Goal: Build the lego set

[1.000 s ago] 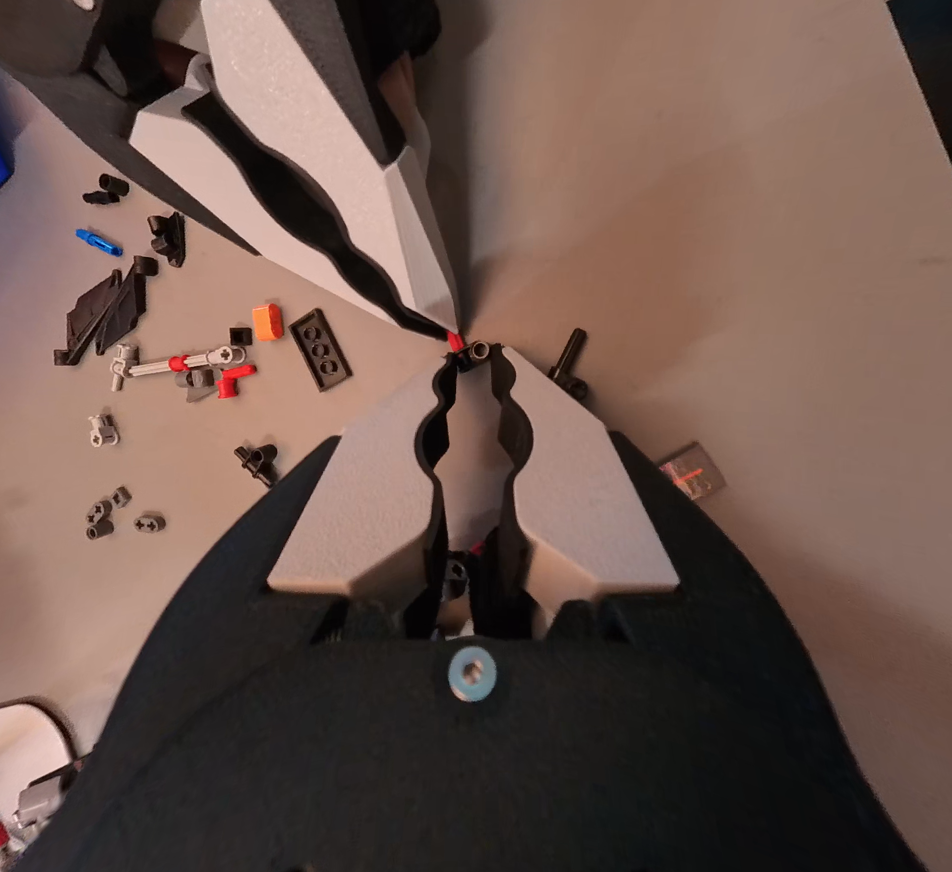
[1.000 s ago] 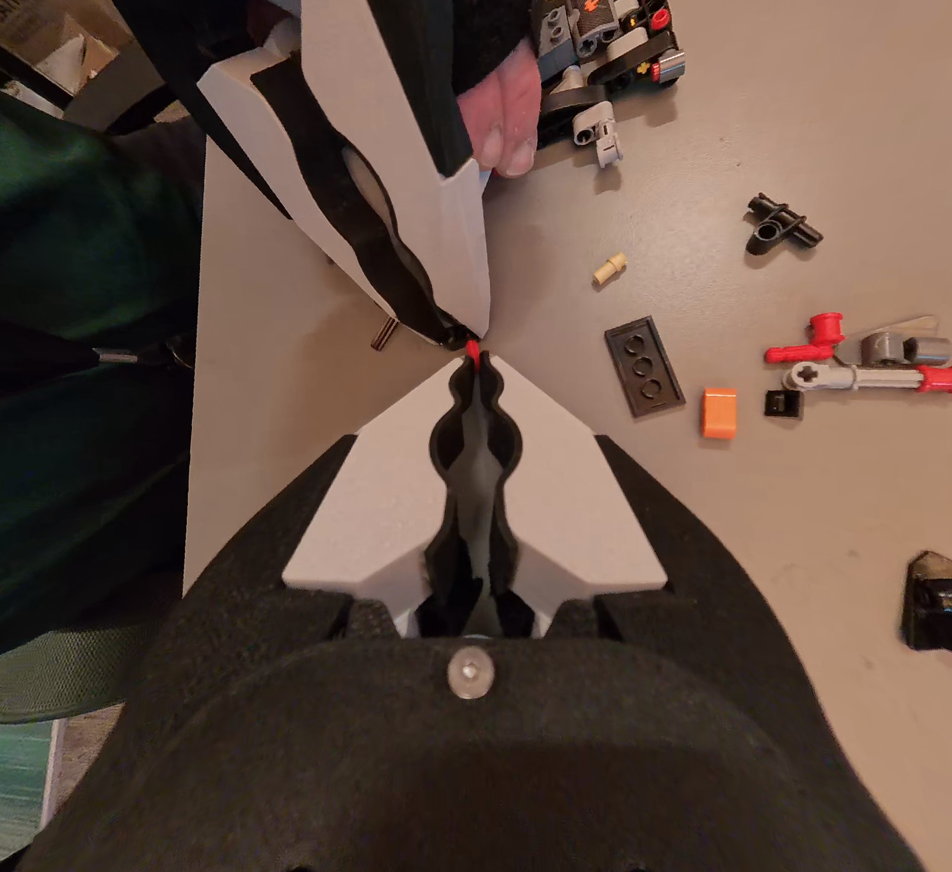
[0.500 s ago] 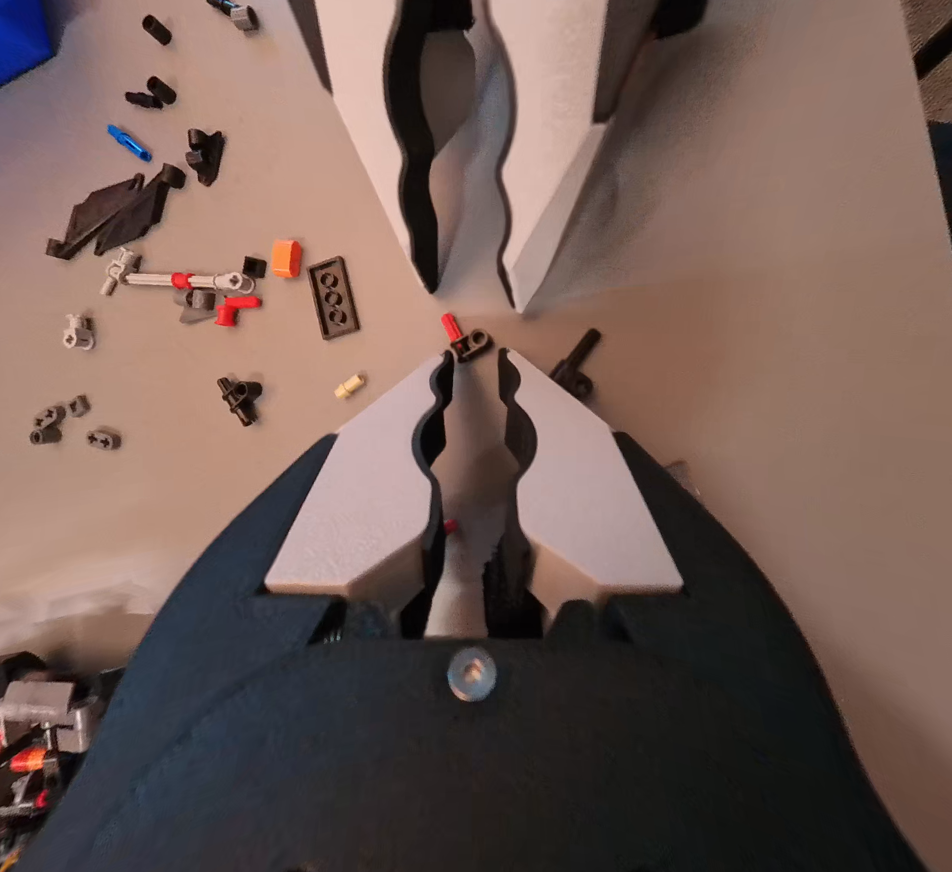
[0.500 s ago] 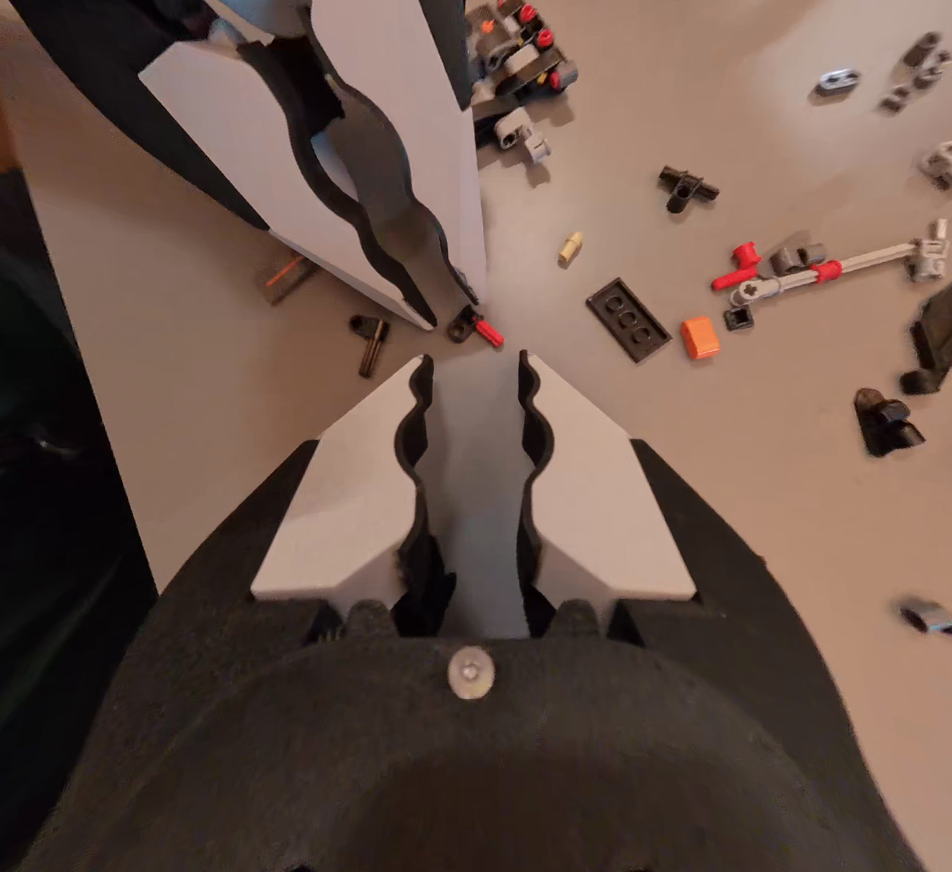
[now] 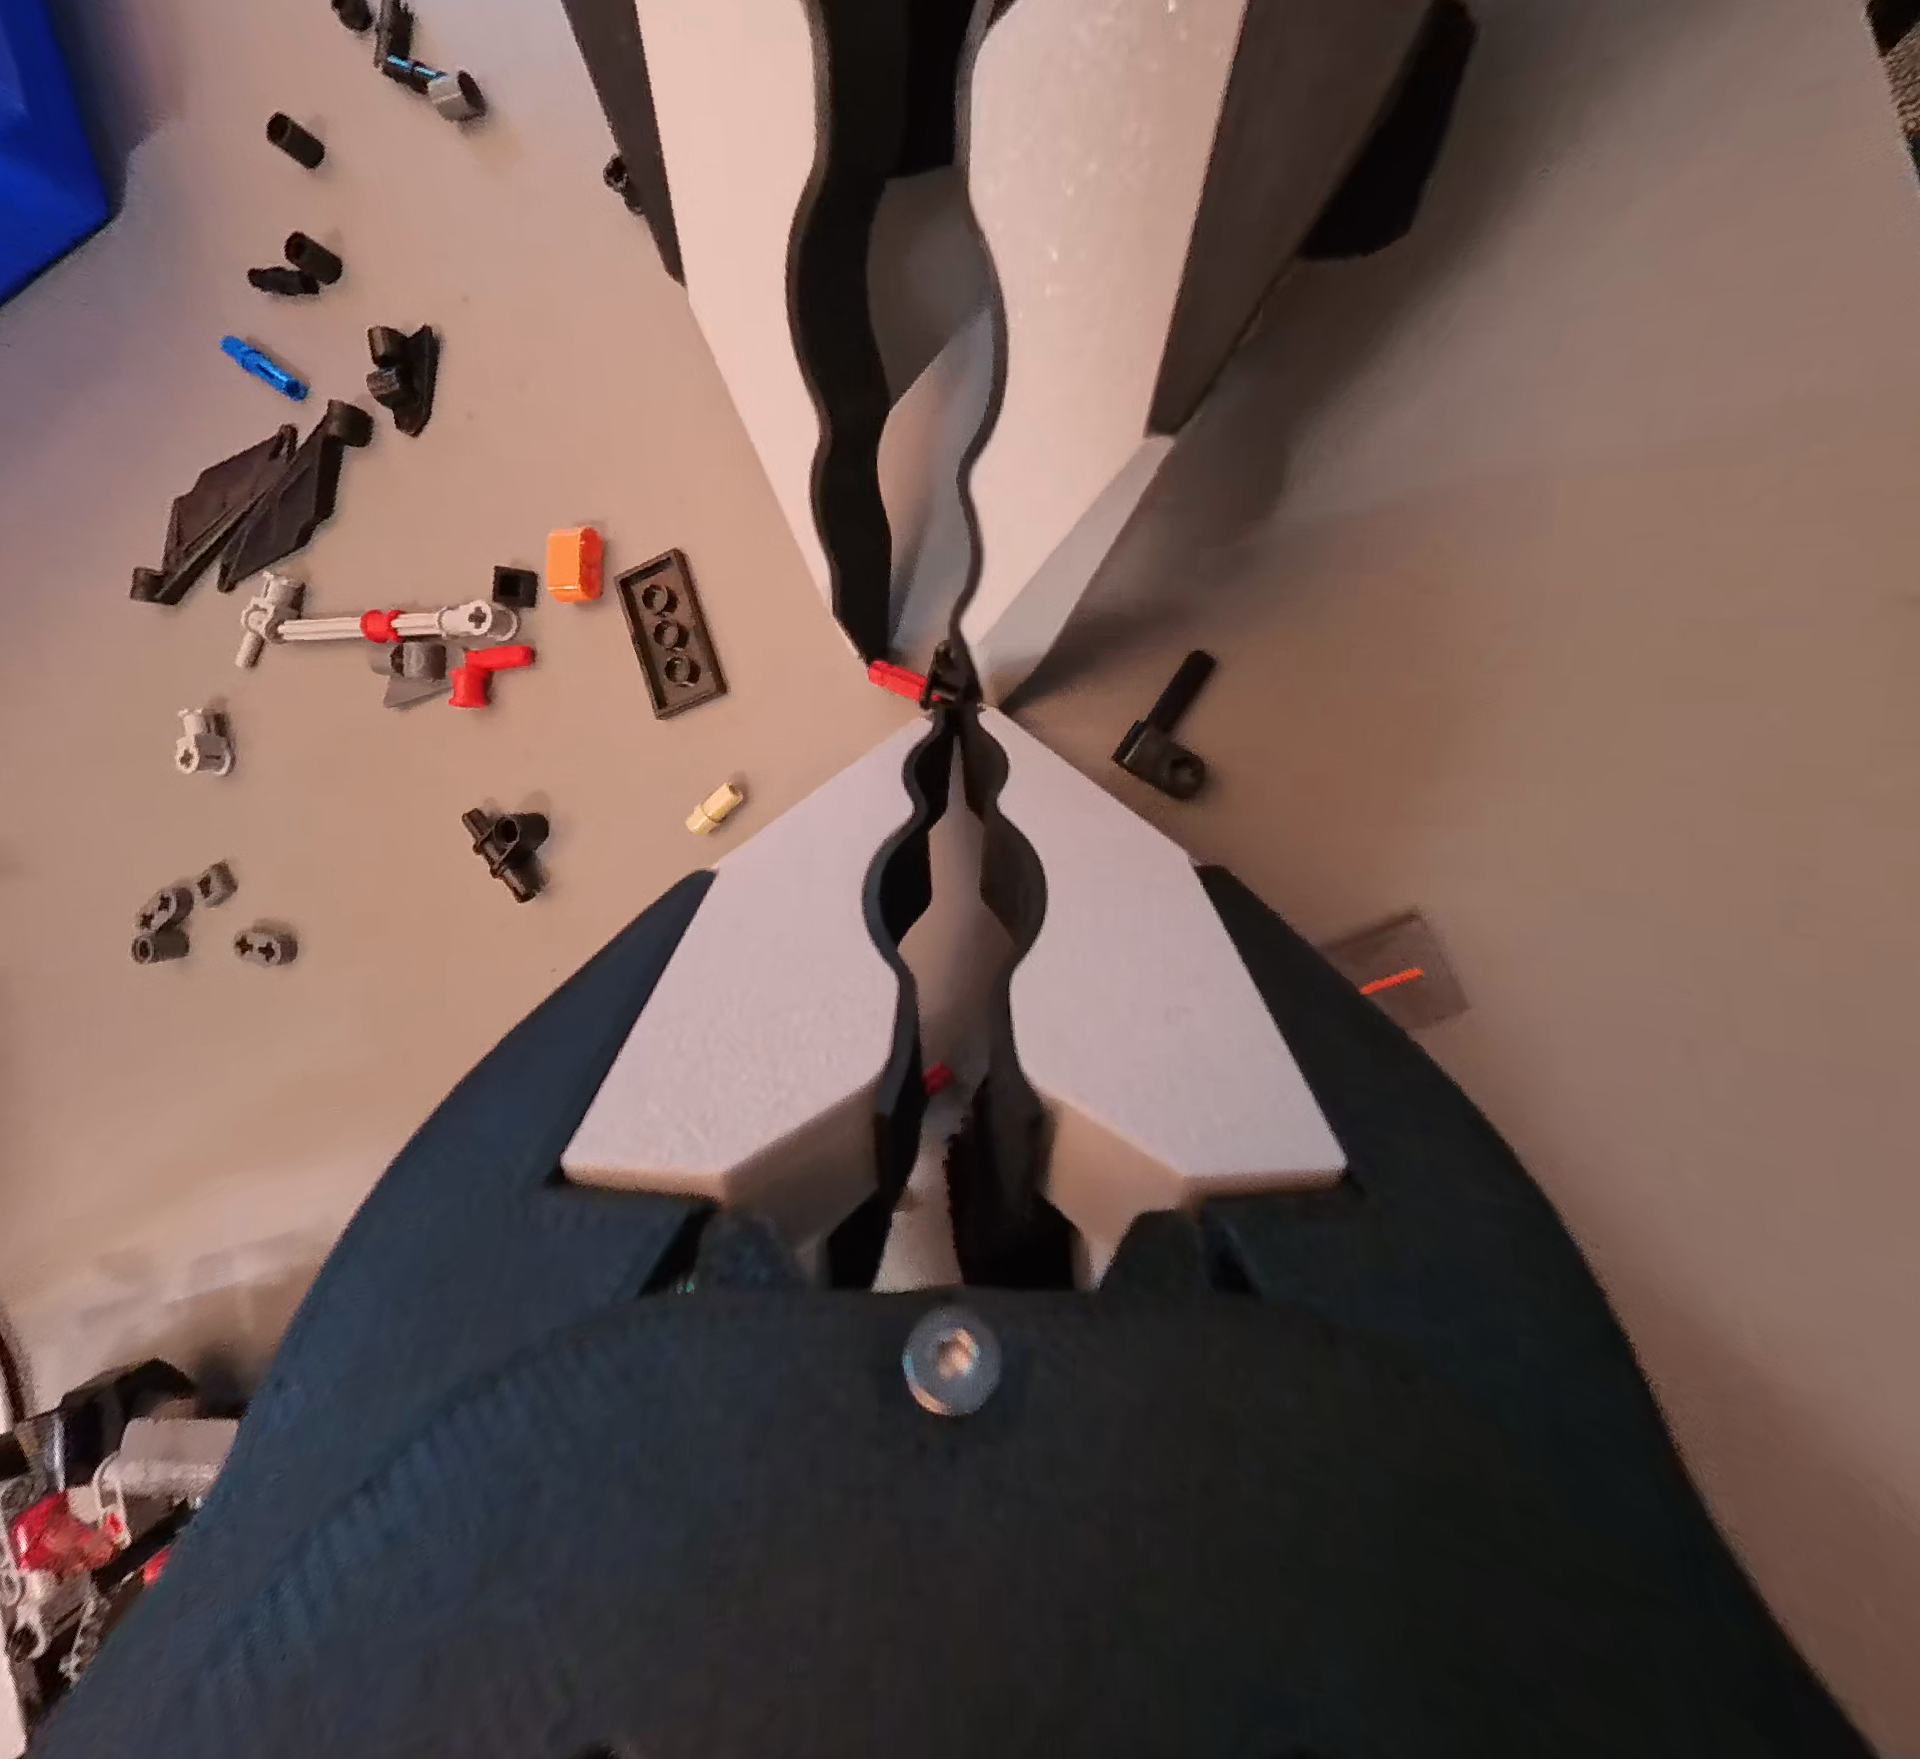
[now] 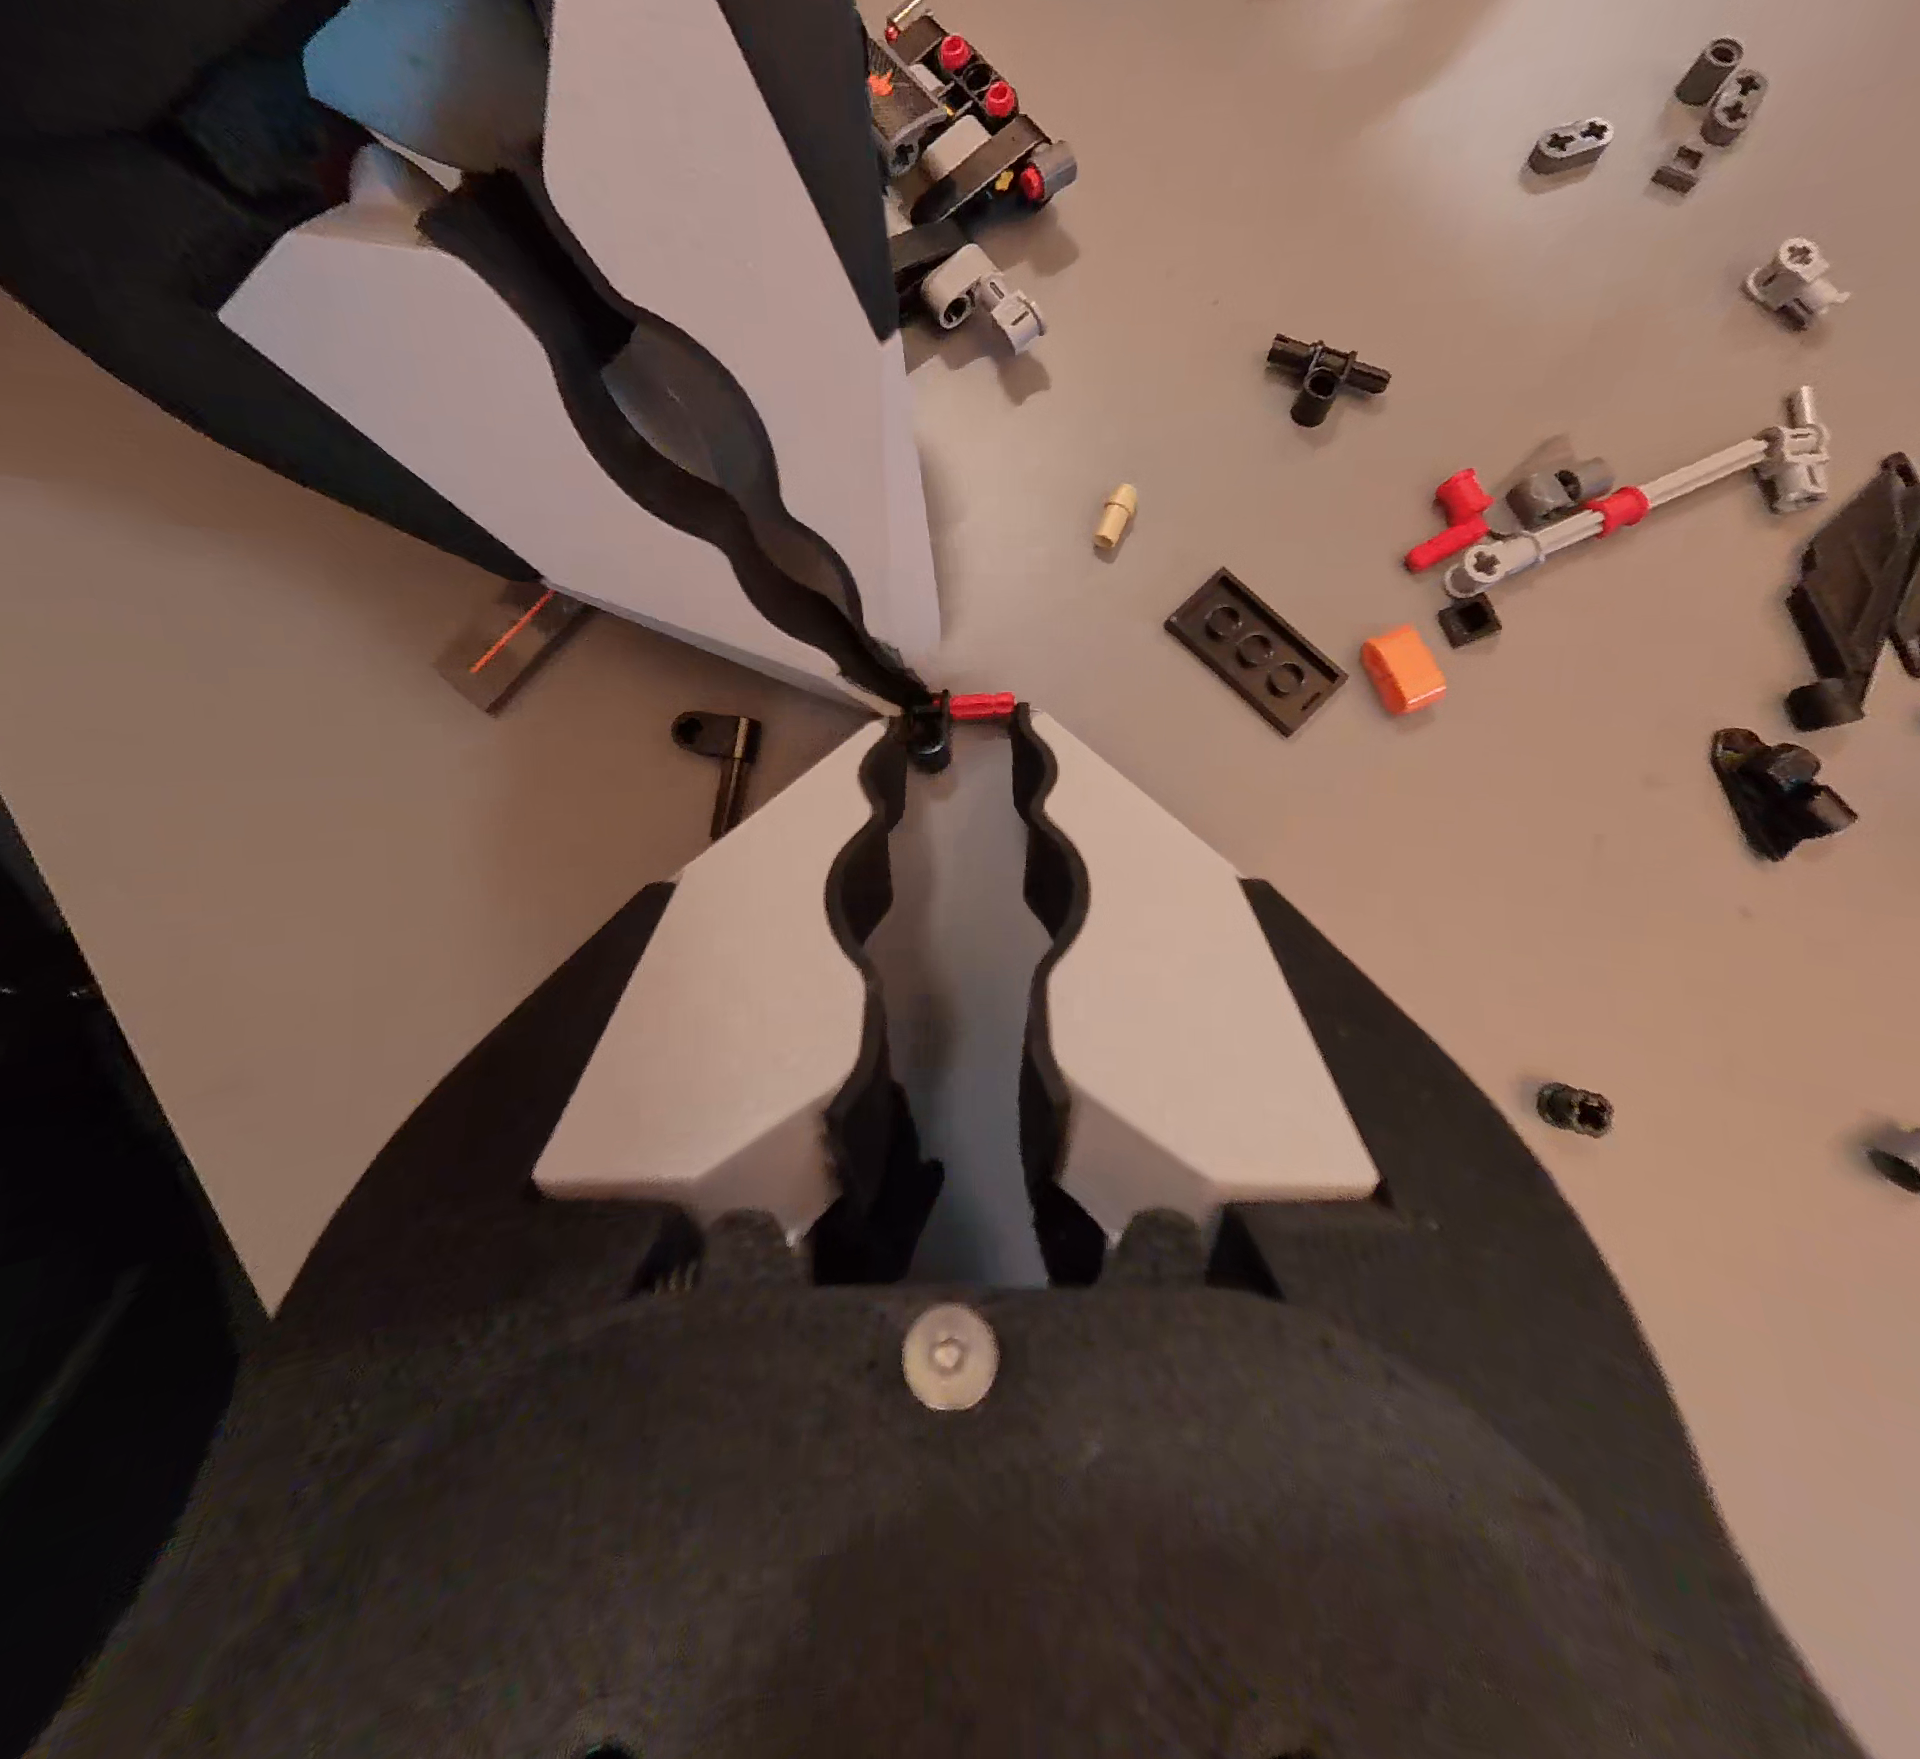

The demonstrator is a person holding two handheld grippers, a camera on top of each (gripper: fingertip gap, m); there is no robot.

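While the left tongs (image 5: 951, 722) pinch the black connector (image 5: 948, 679) with its red pin (image 5: 896, 676), the right tongs (image 6: 951, 722) stand open, needing to close on that pin.

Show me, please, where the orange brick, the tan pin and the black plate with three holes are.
Orange brick (image 5: 574, 564): left wrist view, top face.
Tan pin (image 6: 1116, 516): right wrist view, mid-shaft.
Black plate (image 6: 1255, 650): right wrist view, middle hole.

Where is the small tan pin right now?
The tan pin lies loose on the table, right of centre in the right wrist view, between the black three-hole plate and the partly built model; neither hand-held gripper touches it.
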